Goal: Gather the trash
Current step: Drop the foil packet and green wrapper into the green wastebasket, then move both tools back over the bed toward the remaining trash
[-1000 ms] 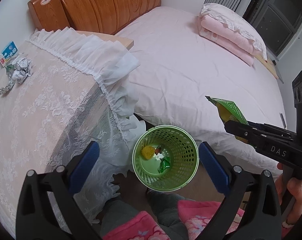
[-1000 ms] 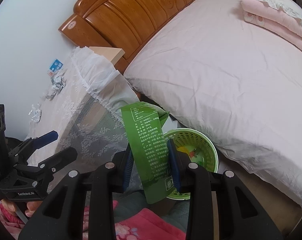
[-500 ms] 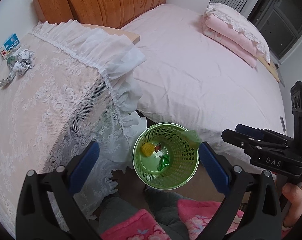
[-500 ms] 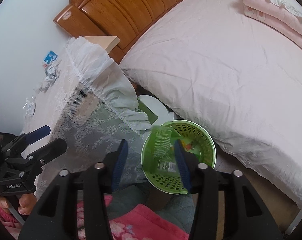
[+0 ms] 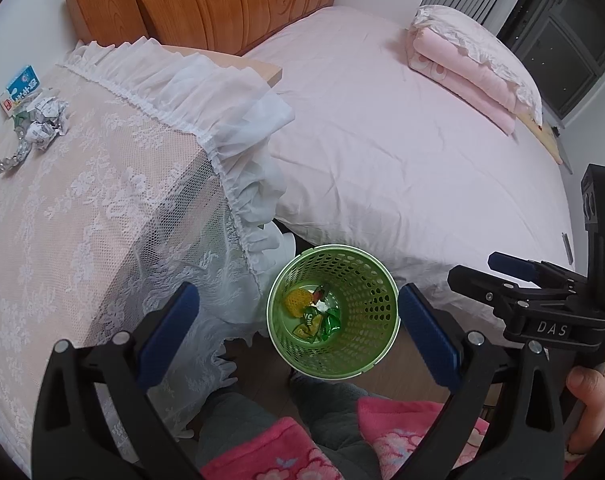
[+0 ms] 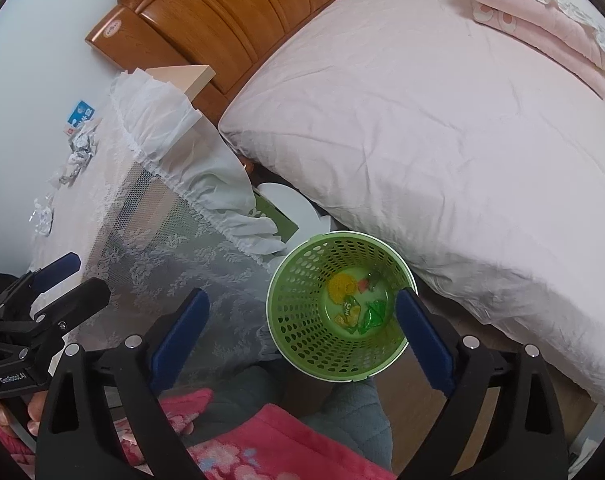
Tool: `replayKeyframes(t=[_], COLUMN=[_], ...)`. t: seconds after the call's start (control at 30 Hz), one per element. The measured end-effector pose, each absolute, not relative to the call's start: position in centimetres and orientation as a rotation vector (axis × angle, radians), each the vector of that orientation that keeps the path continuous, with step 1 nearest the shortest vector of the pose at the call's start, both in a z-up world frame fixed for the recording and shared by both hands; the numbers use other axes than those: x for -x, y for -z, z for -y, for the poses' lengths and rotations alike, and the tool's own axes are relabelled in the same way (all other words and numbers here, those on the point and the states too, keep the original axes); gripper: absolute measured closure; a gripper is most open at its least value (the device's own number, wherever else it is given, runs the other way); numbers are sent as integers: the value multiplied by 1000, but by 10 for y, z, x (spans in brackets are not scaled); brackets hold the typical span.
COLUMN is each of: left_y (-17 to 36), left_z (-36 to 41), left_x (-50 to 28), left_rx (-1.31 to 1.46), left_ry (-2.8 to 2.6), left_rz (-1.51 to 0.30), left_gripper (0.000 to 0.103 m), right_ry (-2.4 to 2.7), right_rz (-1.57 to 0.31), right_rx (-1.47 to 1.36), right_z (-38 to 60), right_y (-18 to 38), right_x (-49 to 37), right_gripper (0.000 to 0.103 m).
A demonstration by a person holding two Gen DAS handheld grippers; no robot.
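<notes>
Two grippers hang over a green basket [image 6: 340,308] that stands on the floor between the bed [image 6: 442,128] and the lace-covered table [image 5: 82,208]; the right gripper [image 6: 302,328] has its blue pads far apart and its jaws are opening; nothing is between them but air, and the basket sits below the gap; the left gripper [image 5: 298,328] is wide open too and holds nothing; its pads touch nothing.

Inside the basket lie a few bits of trash; there is a yellow lump [image 6: 341,286], a yellow-green wrapper [image 6: 348,312] and a green wrapper [image 6: 375,312], all at the bottom; a small red and white scrap lies by them.

More trash waits on the table, well apart from the basket; crumpled paper [image 5: 46,122] sits near the wall, with a small blue and white carton [image 5: 19,89] just beside it and a shiny foil scrap [image 5: 12,158] close by.

A hand [image 5: 592,400] grips the right gripper's handle.
</notes>
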State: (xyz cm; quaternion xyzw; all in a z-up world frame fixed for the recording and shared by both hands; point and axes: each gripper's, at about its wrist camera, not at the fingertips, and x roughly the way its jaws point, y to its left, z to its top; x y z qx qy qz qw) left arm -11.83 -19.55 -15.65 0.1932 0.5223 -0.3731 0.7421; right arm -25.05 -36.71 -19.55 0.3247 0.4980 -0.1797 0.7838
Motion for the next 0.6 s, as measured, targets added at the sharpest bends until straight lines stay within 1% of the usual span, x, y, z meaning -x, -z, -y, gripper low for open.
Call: replayKeyframes(t=[0.4,0.5,0.57,0.6], left_y=[147,141,135,133], left_z=[182,170,159,153], left_x=[106,96,87,82], left_rx=[-395,-377,-359,-351], left_ry=[779,747,718,701], left_rz=[-1118,-1100,-1087,-1079], left_gripper=[8,8,8,8], right_ry=[396,396,390,383], right_rz=[-1053,-1018,-977,-953], right_rx=[-643,-592,-547,-522], right_z=[363,357,350,346], right_y=[184,170,158,151], right_x=[238,226,217,211], right_gripper=[9,7,2,2])
